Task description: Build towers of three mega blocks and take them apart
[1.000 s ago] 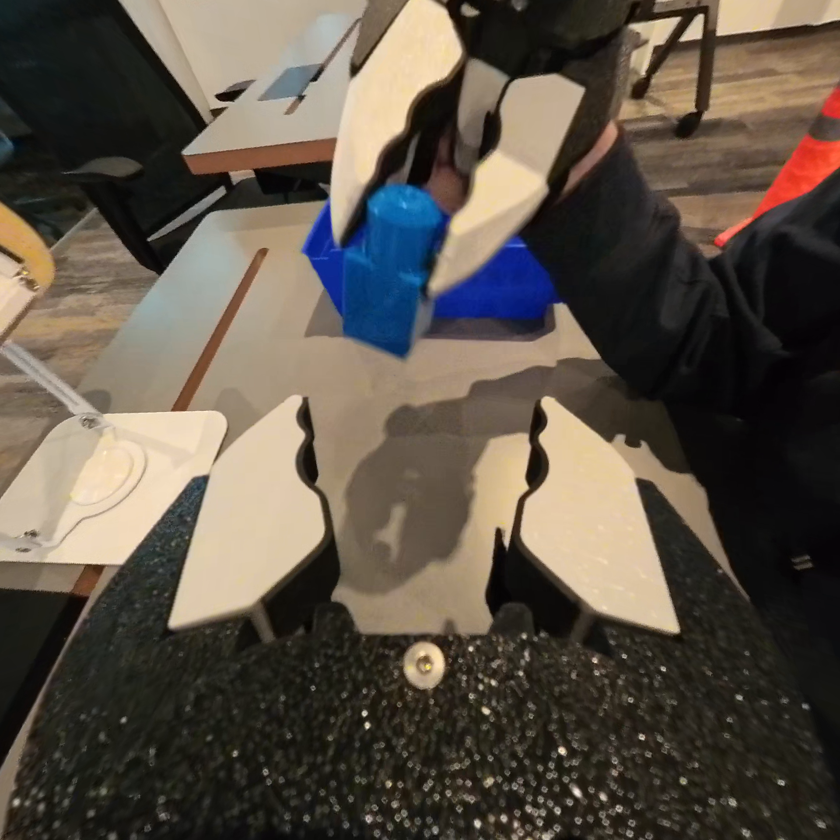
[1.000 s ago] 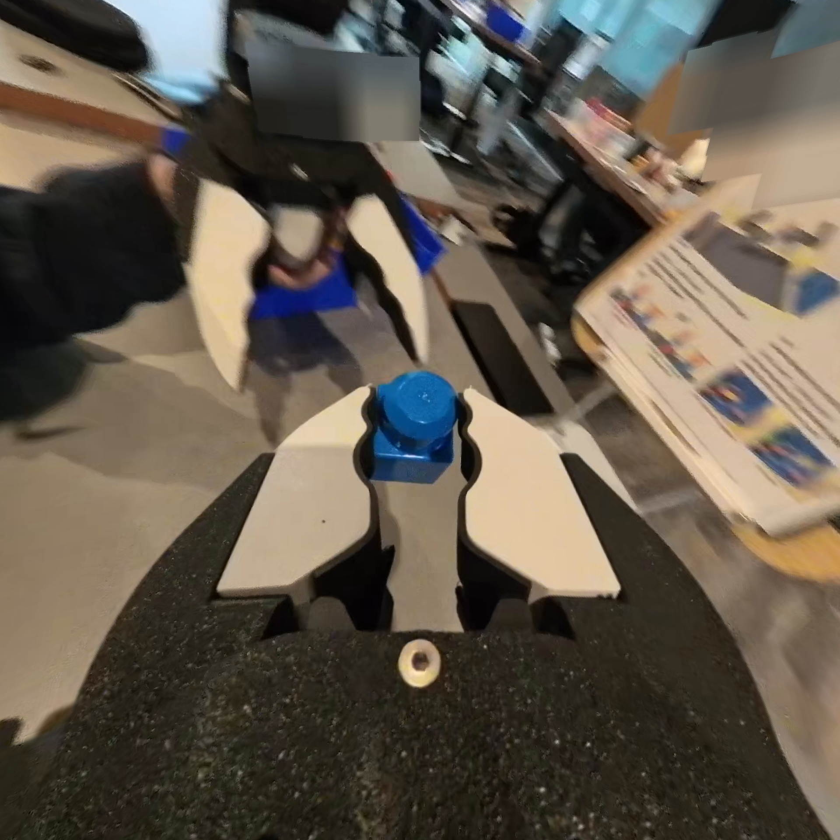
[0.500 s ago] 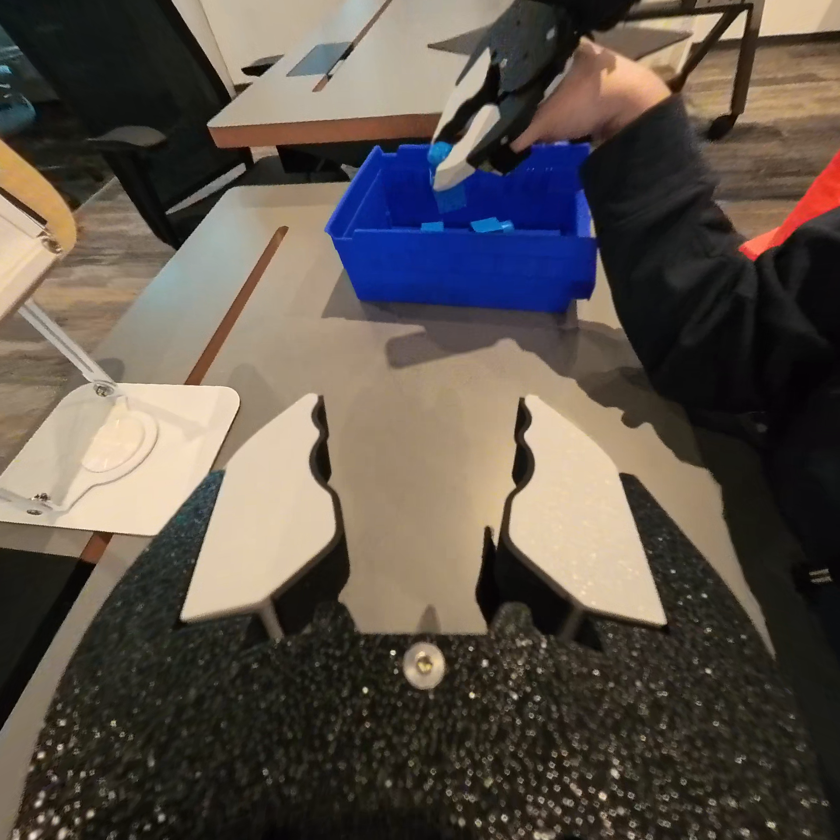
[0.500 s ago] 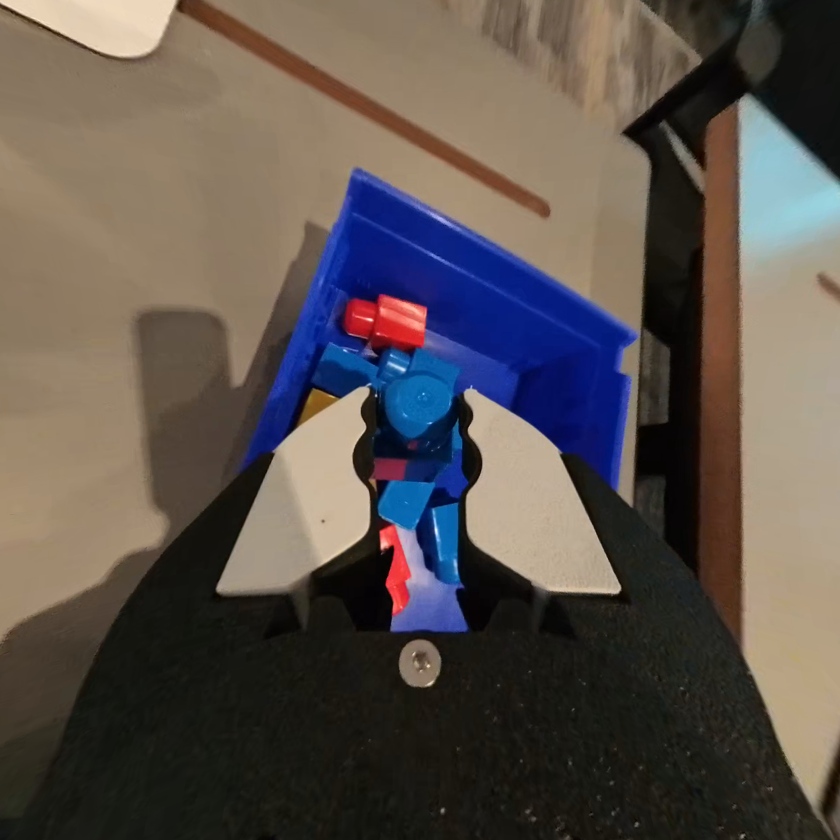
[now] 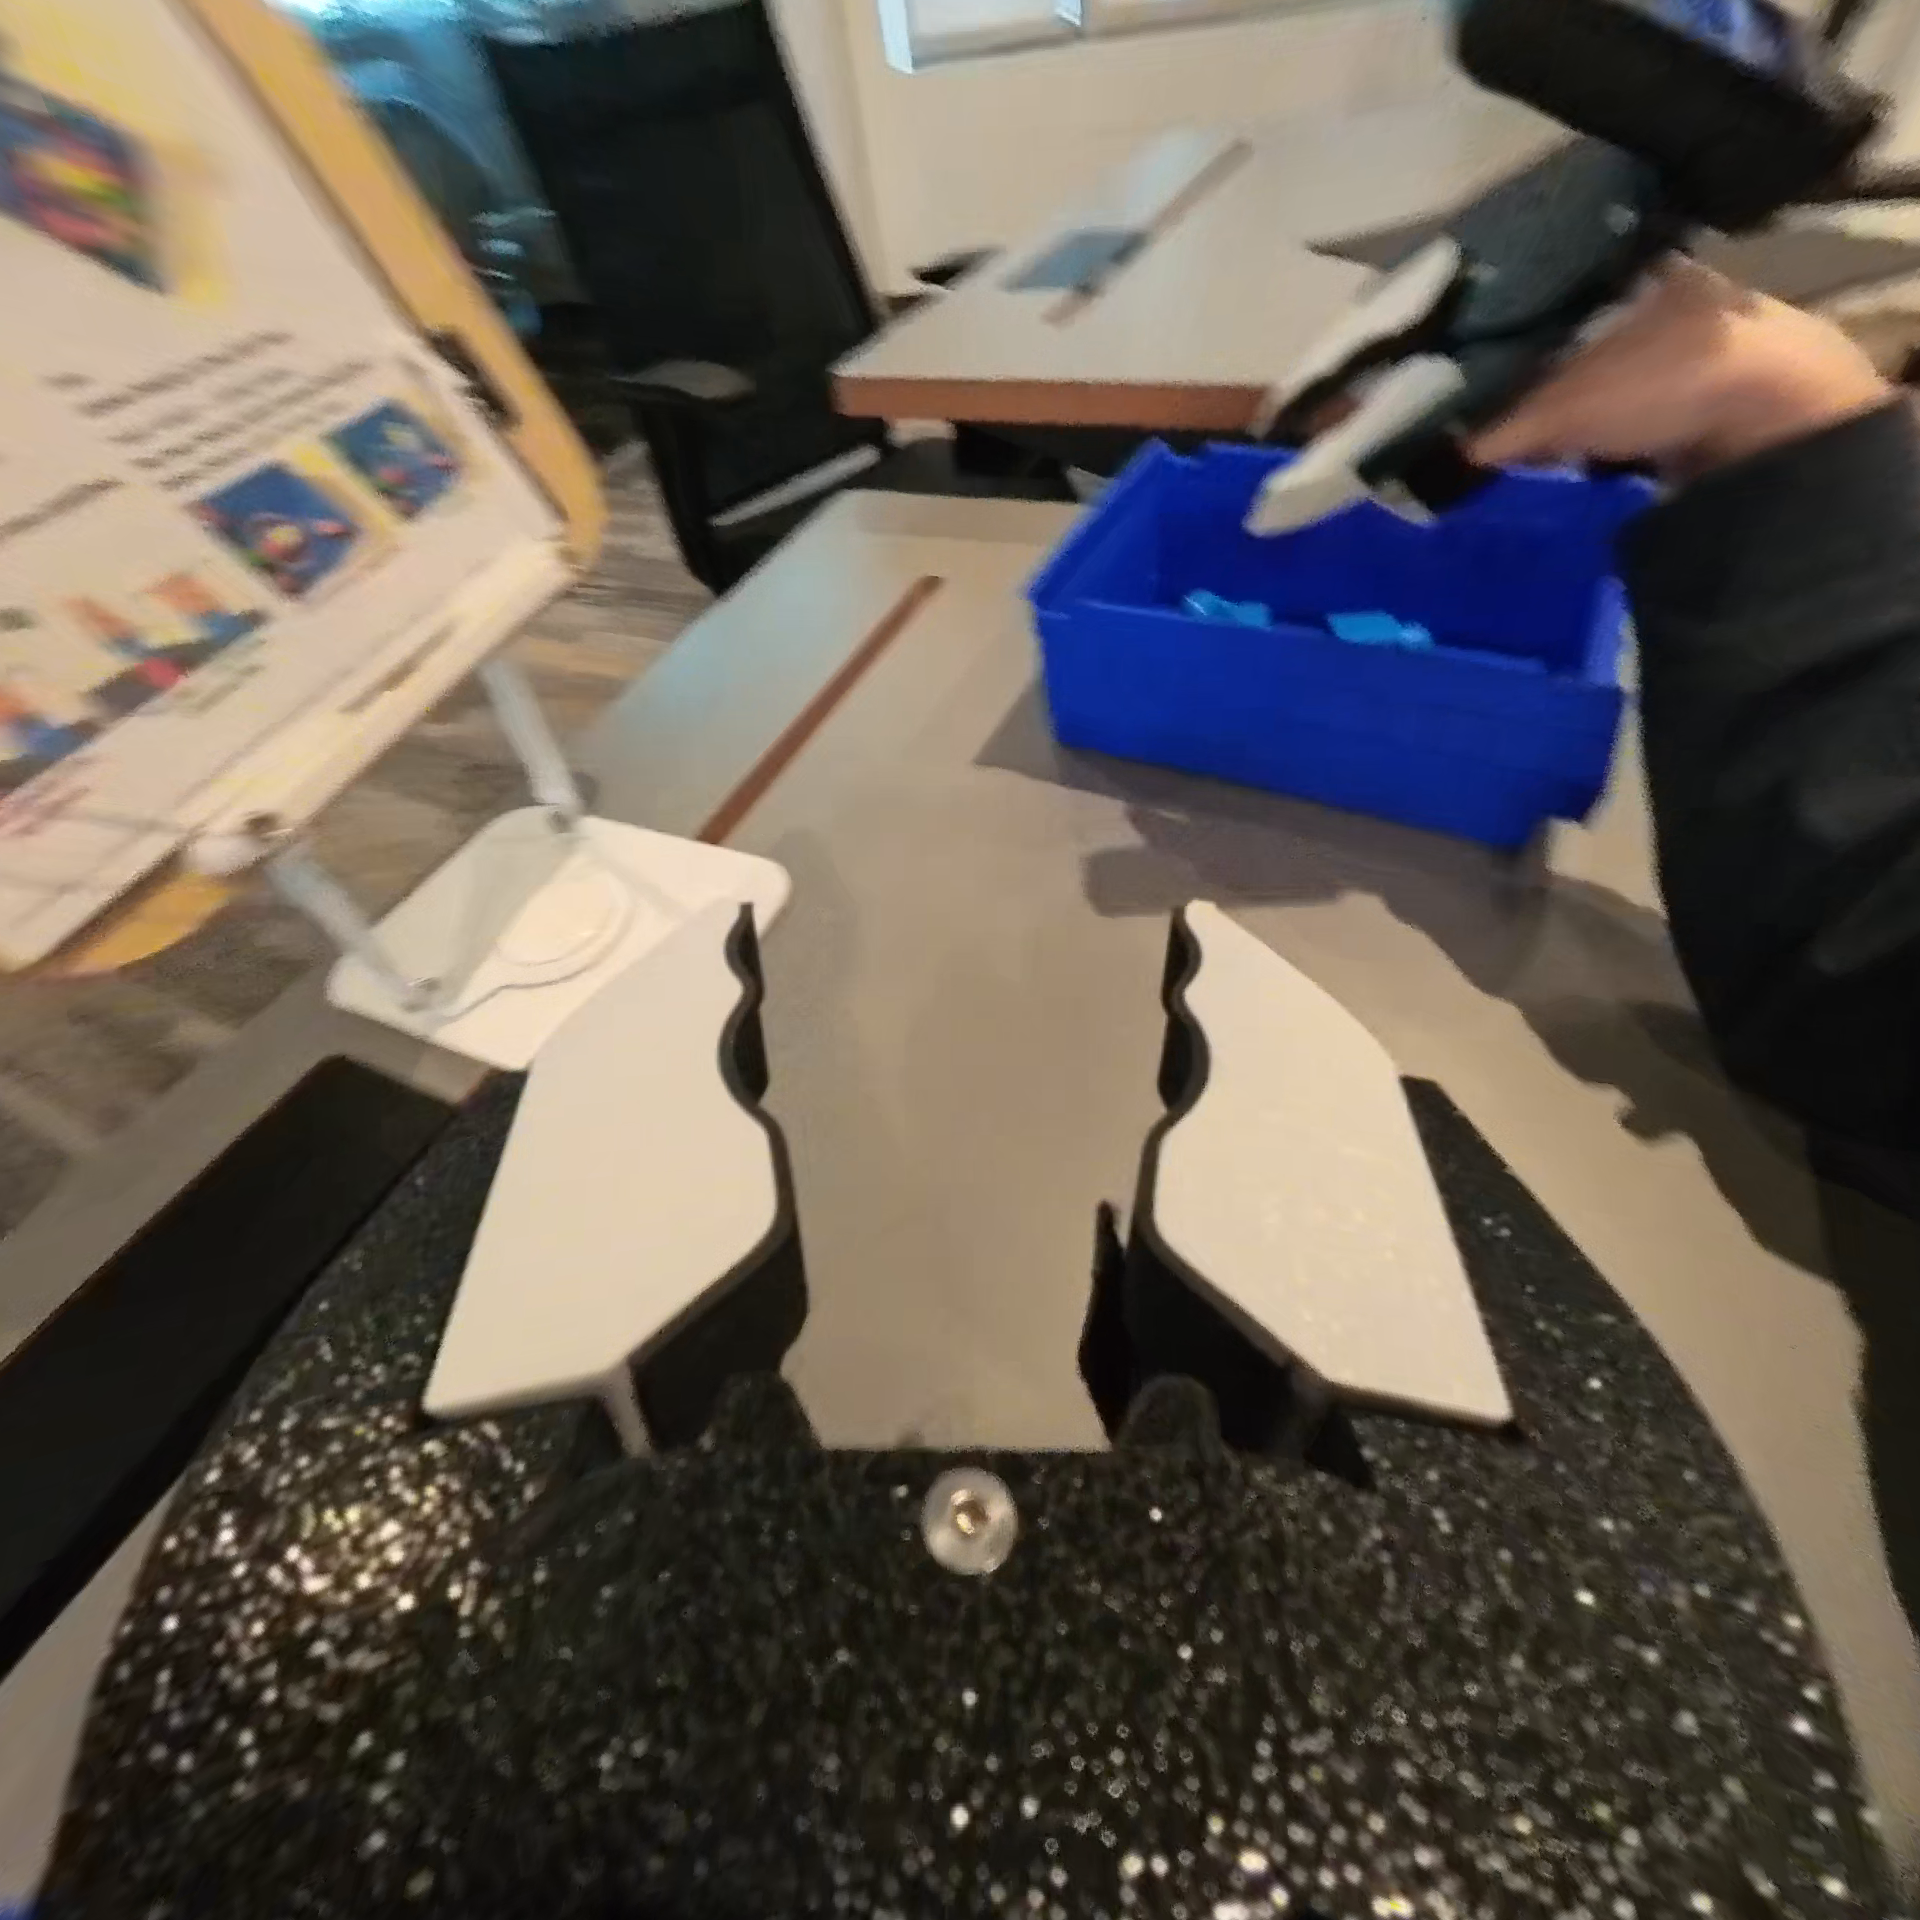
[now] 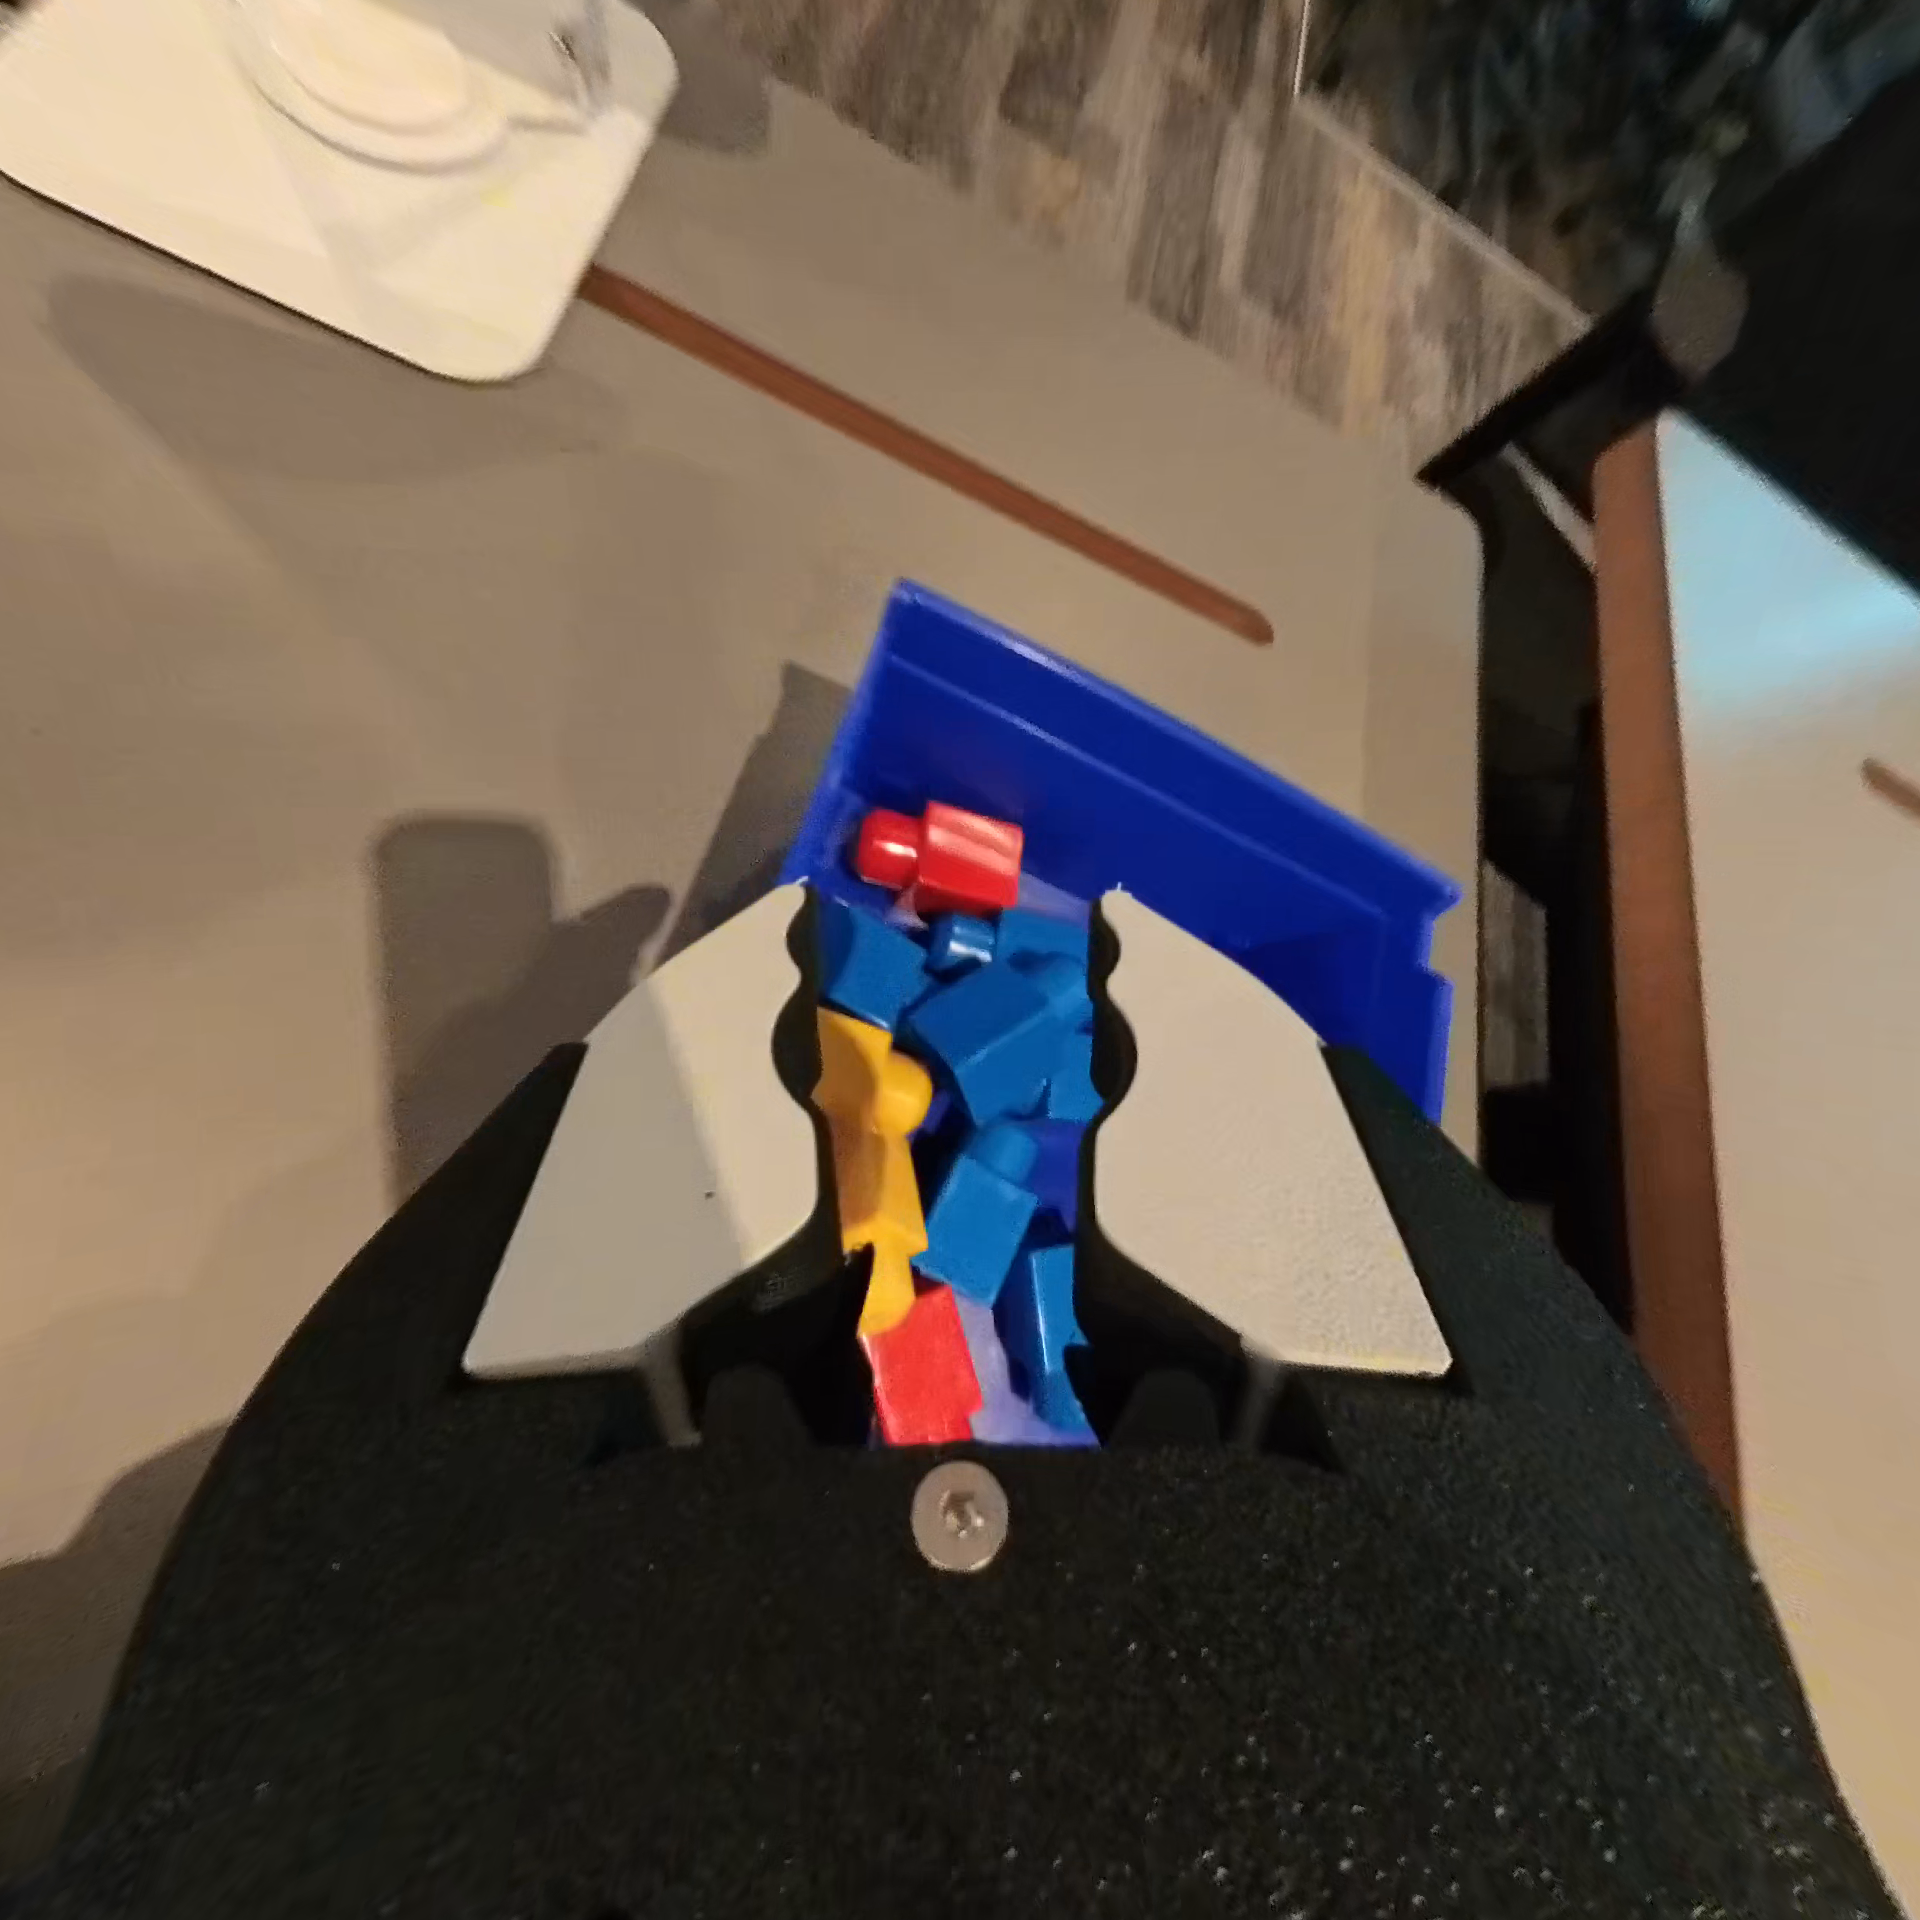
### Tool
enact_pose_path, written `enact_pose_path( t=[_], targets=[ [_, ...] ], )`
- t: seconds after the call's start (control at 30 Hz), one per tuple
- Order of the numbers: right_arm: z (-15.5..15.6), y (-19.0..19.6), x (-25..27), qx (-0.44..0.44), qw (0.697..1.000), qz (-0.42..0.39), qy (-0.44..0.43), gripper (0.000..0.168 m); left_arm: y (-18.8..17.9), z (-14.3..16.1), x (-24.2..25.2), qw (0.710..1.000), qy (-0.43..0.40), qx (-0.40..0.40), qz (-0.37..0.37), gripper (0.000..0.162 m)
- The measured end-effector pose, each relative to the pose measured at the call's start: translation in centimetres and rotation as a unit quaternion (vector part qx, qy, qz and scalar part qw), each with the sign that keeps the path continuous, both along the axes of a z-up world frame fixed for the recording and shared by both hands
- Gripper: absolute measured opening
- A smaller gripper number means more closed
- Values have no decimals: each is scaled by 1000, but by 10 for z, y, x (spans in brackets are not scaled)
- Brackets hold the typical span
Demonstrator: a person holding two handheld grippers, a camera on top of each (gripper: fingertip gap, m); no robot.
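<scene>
A blue bin point(image 5: 1330, 686) stands on the grey table point(image 5: 935, 935) at the far right; in the right wrist view the blue bin point(image 6: 1164, 769) holds several loose blocks: blue ones point(image 6: 997, 1029), a red one point(image 6: 956, 857) and a yellow one point(image 6: 868, 1101). My right gripper point(image 6: 954, 914) is open and empty, pointing down over the bin; it also shows in the left wrist view point(image 5: 1340, 488) above the bin. My left gripper point(image 5: 961, 930) is open and empty, above bare table in front of the bin.
A white stand base point(image 5: 561, 935) sits at the table's left edge and holds a tilted printed sheet point(image 5: 208, 499). A person's dark sleeve point(image 5: 1787, 748) reaches in from the right. Another table point(image 5: 1049, 353) and a dark chair stand behind.
My right gripper carried the blue block over the bin, opened and let it fall among the others. My left gripper stayed open and swung its view to the left.
</scene>
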State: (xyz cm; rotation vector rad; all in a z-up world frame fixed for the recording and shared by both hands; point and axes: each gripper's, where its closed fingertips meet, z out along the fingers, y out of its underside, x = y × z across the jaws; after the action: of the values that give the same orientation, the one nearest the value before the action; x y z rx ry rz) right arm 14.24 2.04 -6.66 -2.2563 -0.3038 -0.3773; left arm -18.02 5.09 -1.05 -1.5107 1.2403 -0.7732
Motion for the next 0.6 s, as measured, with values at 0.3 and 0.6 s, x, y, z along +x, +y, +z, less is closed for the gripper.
enact_pose_path(
  t=[0.3,0.6],
  targets=[
    [30,20,-67,52,990,127,-44,40,72,28,-207,899,-99,-20,427,55],
    [22,28,-85,32,986,155,-52,36,79,-26,-330,833,-156,-102,521,55]
  ],
)
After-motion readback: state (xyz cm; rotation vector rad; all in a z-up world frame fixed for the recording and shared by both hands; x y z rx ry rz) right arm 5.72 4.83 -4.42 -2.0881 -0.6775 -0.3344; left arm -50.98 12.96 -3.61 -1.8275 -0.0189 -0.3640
